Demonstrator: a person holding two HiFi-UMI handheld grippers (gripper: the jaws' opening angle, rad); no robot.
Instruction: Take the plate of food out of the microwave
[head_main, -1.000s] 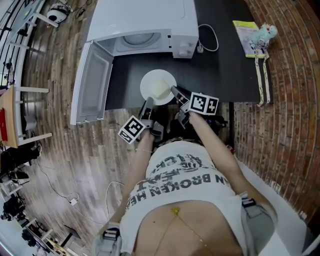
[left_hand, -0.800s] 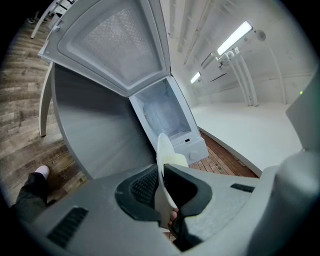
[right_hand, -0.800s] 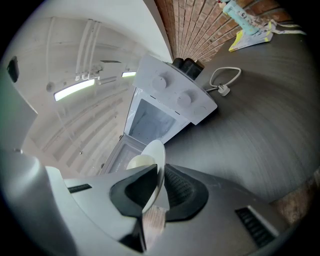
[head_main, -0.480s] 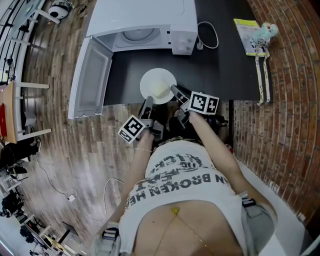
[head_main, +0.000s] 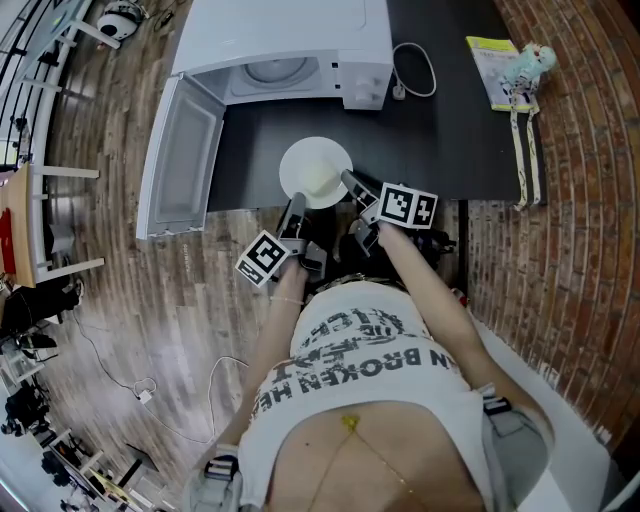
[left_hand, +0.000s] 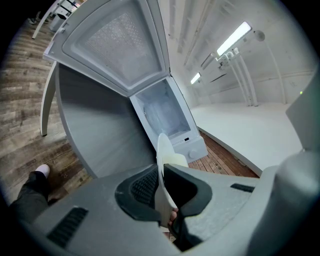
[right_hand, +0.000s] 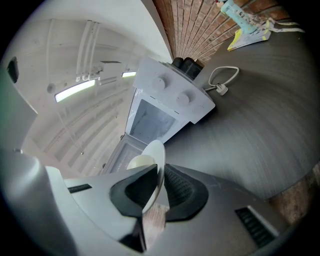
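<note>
A white plate (head_main: 316, 172) with a pale lump of food on it hangs over the dark table's (head_main: 440, 140) near edge, outside the white microwave (head_main: 290, 50). My left gripper (head_main: 293, 213) is shut on the plate's near-left rim, and my right gripper (head_main: 352, 186) is shut on its near-right rim. In the left gripper view the plate (left_hand: 164, 165) stands edge-on between the jaws, with the microwave (left_hand: 167, 117) beyond. The right gripper view shows the plate (right_hand: 154, 172) pinched edge-on too, food (right_hand: 139, 162) on its left side.
The microwave door (head_main: 182, 160) hangs wide open to the left, past the table edge, over wooden floor. A cable (head_main: 418, 72) lies beside the microwave. A yellow booklet and a small toy (head_main: 515, 68) sit at the table's far right, by a brick wall.
The plate and both grippers hold the same place. Only the view shifted slightly between the earliest frame and now.
</note>
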